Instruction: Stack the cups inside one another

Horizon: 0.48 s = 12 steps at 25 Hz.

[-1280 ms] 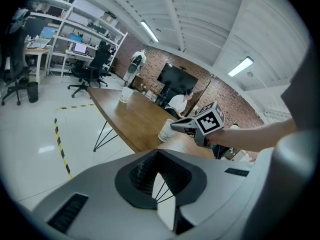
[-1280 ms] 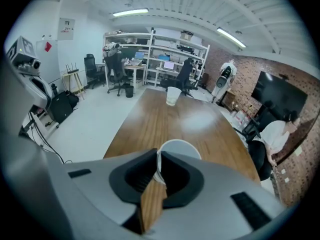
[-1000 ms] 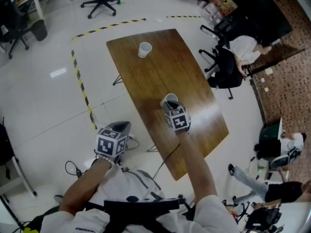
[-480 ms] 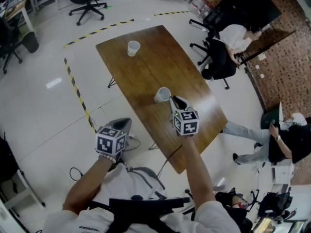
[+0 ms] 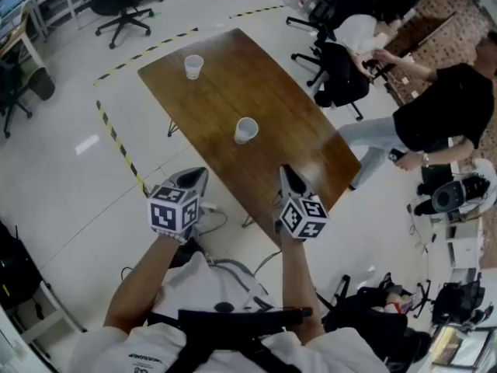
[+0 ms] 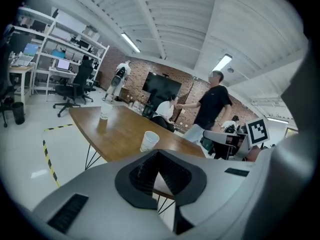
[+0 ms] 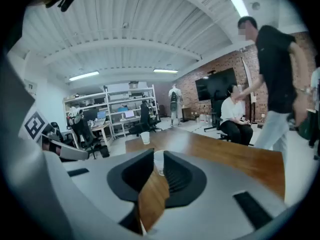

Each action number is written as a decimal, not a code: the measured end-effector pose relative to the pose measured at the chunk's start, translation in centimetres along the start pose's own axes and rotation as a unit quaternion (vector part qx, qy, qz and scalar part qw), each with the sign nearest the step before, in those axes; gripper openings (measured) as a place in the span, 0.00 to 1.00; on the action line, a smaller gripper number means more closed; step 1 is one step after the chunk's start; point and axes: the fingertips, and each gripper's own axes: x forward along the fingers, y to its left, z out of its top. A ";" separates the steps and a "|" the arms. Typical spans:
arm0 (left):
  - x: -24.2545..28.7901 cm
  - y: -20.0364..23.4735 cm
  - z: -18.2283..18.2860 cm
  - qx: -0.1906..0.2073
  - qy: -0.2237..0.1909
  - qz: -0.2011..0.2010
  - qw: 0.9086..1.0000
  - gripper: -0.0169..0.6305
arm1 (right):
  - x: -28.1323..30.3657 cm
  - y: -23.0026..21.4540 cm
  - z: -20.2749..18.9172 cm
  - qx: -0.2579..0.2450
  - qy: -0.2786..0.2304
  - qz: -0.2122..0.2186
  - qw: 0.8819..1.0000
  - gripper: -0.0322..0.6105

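The left gripper [image 5: 196,176] is held nearest, off the side of the table [image 5: 272,99] and over the floor. Its jaws are pressed together with nothing between them. It is judged to be parked out of the way, since one gripper is enough for a light cup.

The right gripper [image 5: 286,171] is held over the table's near end. Its jaws are parted a moderate way, have just been opening, and nothing is gripped; only tabletop is seen through the gap. It is aimed along the table at the near cup [image 5: 246,130], probably in readiness for a pick.

That cup is stood mouth up about mid-table, well apart from the jaws. The far cup [image 5: 193,66] is stood mouth up near the far end, well apart from the first.

Nothing is nested yet. Both mouths are left upward, so one cup can be dropped into the other.
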 end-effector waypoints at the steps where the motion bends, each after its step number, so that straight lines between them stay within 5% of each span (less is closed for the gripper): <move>1: -0.1 -0.6 0.2 0.004 -0.001 -0.003 1.000 0.03 | -1.0 -0.3 -0.1 0.008 -0.004 -0.004 1.000 0.19; 12: -2.6 -5.8 -1.1 0.036 0.000 -0.023 0.999 0.03 | -8.2 -0.6 -2.8 0.048 -0.020 -0.021 0.998 0.19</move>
